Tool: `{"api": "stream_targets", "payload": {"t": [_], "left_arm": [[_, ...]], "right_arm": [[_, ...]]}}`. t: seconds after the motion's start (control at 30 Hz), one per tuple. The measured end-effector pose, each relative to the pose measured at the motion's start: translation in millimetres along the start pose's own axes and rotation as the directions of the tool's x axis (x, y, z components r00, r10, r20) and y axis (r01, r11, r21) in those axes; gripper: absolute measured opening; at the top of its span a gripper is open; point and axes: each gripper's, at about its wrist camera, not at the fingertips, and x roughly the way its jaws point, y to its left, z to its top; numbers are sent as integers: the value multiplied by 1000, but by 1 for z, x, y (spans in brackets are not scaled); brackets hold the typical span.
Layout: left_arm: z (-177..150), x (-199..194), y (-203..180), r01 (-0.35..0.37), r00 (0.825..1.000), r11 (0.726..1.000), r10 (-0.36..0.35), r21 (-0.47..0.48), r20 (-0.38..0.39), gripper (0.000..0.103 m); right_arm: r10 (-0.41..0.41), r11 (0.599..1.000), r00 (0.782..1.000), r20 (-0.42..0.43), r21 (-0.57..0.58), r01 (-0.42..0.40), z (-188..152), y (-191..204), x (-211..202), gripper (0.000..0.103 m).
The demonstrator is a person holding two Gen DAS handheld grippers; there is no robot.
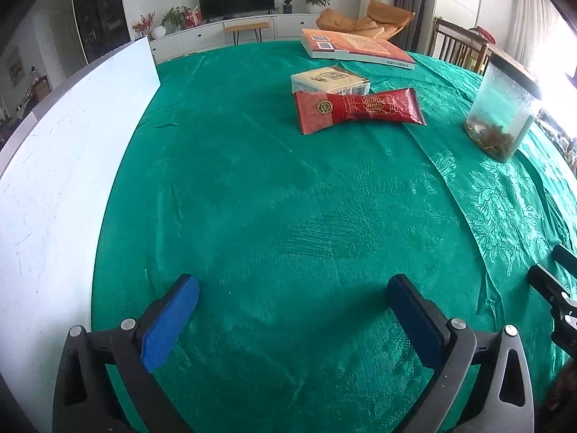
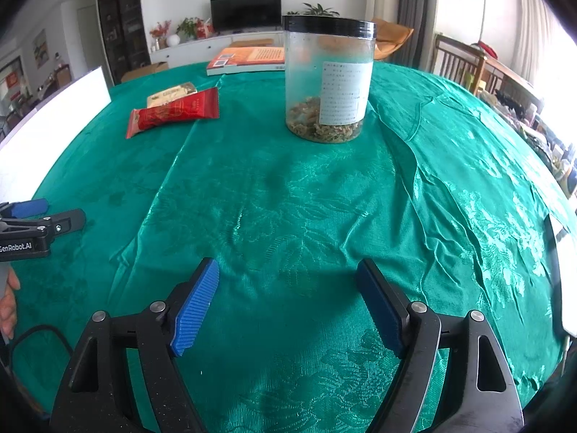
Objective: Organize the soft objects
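Observation:
A red soft pouch [image 1: 357, 110] [image 2: 173, 113] lies on the green tablecloth [image 1: 252, 198] [image 2: 288, 198], touching a beige packet [image 1: 330, 81] [image 2: 171, 93] just behind it. My left gripper [image 1: 293, 283] stands open above bare cloth, well short of the pouch, with nothing between its blue pads. It also shows at the left edge of the right wrist view [image 2: 36, 216], held by a hand [image 2: 7, 299]. My right gripper [image 2: 287, 267] is open and empty too. It faces a clear plastic jar [image 2: 328, 79] [image 1: 505, 108] farther back.
The jar has a black lid, a white label and brownish dried matter at its bottom. An orange book [image 1: 357, 48] [image 2: 249, 59] lies at the table's far side. A white board [image 1: 72, 144] [image 2: 54, 115] stands along the left edge. A wooden chair [image 2: 465, 61] is behind on the right.

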Motion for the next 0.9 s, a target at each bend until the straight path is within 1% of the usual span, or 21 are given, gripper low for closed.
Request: {"api": "stream_targets", "payload": {"t": [0.13, 0.17, 0.23, 0.27, 0.3, 0.33, 0.37, 0.4, 0.43, 0.5, 0.57, 0.6, 0.63, 0.67, 0.7, 0.73, 0.77, 0.8, 0.83, 0.87, 0.9], "left_arm": [[1, 1, 0, -3, 1000, 1000, 3, -4, 2, 103], [3, 1, 0, -2, 1000, 1000, 2, -5, -7, 103], [15, 6, -1, 9, 998, 1000, -10, -13, -54, 103], [24, 8, 0, 36, 997, 999, -38, -35, -66, 103], [34, 6, 3, 98, 994, 992, -102, -75, -48, 103], [45, 4, 6, 162, 986, 979, -165, -120, -10, 103], [57, 2, 9, 206, 979, 965, -203, -161, 34, 103], [70, 1, 10, 225, 974, 956, -214, -187, 75, 103], [84, 3, 10, 225, 972, 954, -208, -196, 105, 103], [112, 15, 5, 195, 977, 965, -174, -175, 127, 103], [135, 36, 0, 150, 985, 977, -134, -149, 107, 103], [143, 47, -3, 138, 988, 981, -127, -139, 89, 103], [148, 57, -7, 139, 989, 982, -130, -127, 71, 103], [149, 64, -10, 156, 987, 981, -151, -117, 56, 102], [148, 67, -17, 217, 976, 971, -214, -100, 37, 101], [144, 68, -26, 330, 944, 941, -331, -68, -2, 101], [139, 63, -37, 457, 887, 889, -458, -24, -52, 101], [130, 51, -48, 552, 832, 833, -549, 28, -82, 101], [123, 38, -55, 593, 805, 801, -587, 80, -90, 101], [117, 26, -57, 590, 807, 798, -585, 124, -78, 101], [115, 17, -56, 563, 826, 813, -561, 151, -58, 101]], "right_arm": [[0, 1000, 1000, 0, 0, 0, 0, 0, 0, 81], [0, 1000, 1000, 0, 0, 0, 0, 0, 0, 81], [0, 1000, 1000, 0, 0, 0, 0, 0, 0, 81], [0, 1000, 1000, 0, 0, 0, 0, 0, 0, 81], [0, 1000, 1000, 0, 0, 0, 0, 0, 0, 81], [0, 1000, 1000, 0, 0, 0, 0, 0, 0, 81], [0, 1000, 1000, 0, 0, 0, 0, 0, 0, 81], [0, 1000, 1000, 0, 0, 0, 0, 0, 0, 81], [0, 1000, 1000, 0, 0, 0, 0, 0, 0, 81], [0, 1000, 1000, 0, 0, 0, 0, 0, 0, 81], [0, 1000, 1000, 0, 0, 0, 0, 0, 0, 81], [0, 1000, 1000, 0, 0, 0, 0, 0, 0, 81], [0, 1000, 1000, 0, 0, 0, 0, 0, 0, 81], [0, 1000, 1000, 0, 0, 0, 0, 0, 0, 81], [0, 1000, 1000, 0, 0, 0, 0, 0, 0, 81], [0, 1000, 1000, 0, 0, 0, 0, 0, 0, 81], [0, 1000, 1000, 0, 0, 0, 0, 0, 0, 81], [0, 1000, 1000, 0, 0, 0, 0, 0, 0, 81], [0, 1000, 1000, 0, 0, 0, 0, 0, 0, 82], [0, 1000, 1000, 0, 0, 0, 0, 0, 0, 82], [0, 1000, 1000, 0, 0, 0, 0, 0, 0, 82]]}}
